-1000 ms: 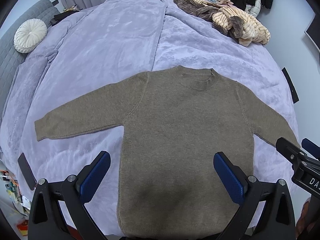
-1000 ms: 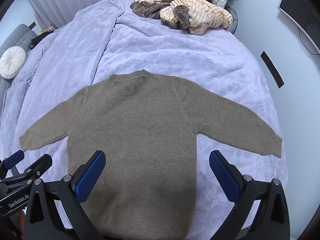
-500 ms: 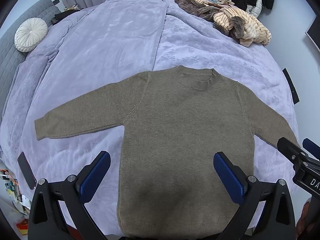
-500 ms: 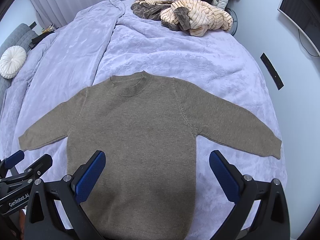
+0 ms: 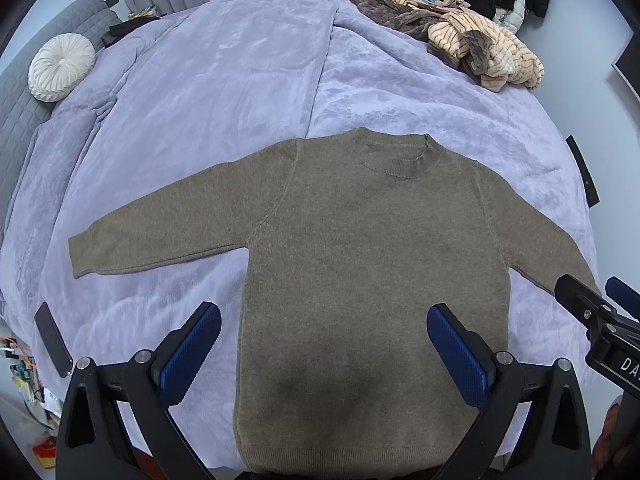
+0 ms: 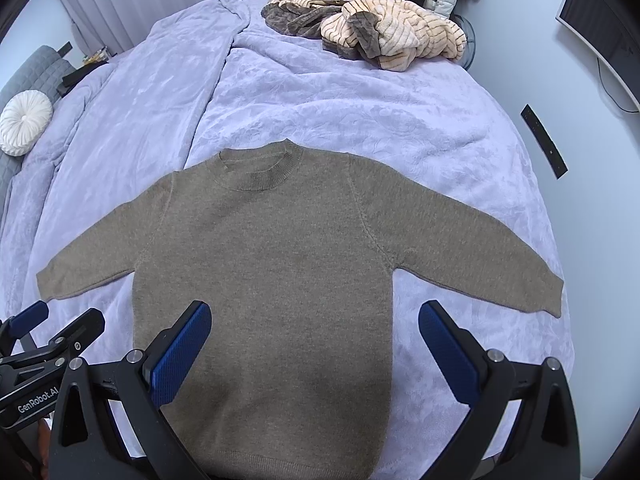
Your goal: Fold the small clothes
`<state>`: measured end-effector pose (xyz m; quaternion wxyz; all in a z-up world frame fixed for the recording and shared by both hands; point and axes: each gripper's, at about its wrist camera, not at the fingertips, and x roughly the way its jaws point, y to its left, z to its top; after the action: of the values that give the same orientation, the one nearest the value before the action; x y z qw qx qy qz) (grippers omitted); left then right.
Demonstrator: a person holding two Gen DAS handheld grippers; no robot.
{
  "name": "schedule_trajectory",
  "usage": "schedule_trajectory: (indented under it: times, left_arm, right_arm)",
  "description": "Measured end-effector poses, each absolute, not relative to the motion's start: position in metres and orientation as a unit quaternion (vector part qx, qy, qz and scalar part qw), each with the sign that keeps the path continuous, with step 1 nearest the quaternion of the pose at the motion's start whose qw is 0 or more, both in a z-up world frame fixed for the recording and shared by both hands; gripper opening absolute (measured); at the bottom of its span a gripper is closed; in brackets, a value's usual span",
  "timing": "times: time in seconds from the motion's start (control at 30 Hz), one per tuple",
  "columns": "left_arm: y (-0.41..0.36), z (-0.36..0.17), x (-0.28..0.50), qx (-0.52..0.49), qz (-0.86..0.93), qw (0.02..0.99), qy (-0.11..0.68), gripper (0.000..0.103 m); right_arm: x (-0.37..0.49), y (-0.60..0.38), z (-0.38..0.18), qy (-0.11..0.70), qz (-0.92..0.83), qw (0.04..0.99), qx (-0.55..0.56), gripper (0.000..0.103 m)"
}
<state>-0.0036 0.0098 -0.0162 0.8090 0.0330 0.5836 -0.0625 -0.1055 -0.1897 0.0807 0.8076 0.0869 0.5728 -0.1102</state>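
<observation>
olive-brown knitted crew-neck sweater [image 5: 372, 264]: flat, face up, both sleeves spread, on lavender plush blanket-covered bed [image 5: 224, 80] | left tongs [image 5: 320, 354]: spread wide, empty, above hem | right tongs [image 6: 314, 350]: spread wide, empty, above hem | heap of striped cream and brown clothes [image 6: 372, 32]: far end of bed, well apart

Both grippers match: left gripper [image 5: 323, 348] and right gripper [image 6: 314, 344] have black angular frames with triangular cut-outs, silver round screws at the finger bases, ribbed blue pads [image 6: 178, 354] on the inner faces, white lettering on the side ("GenRobot.AI" on the left one, partly cut off).
</observation>
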Motion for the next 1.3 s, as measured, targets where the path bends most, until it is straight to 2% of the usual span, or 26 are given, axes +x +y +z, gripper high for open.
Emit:
schedule_trajectory:
  times: [1.3]
  left_arm:
    - [0.000, -0.023, -0.005, 0.029, -0.065, 0.804, 0.591, 0.103]
  right_arm:
    - [-0.109, -0.188, 0.076, 0.580, -0.109, 0.802, 0.087, 0.103]
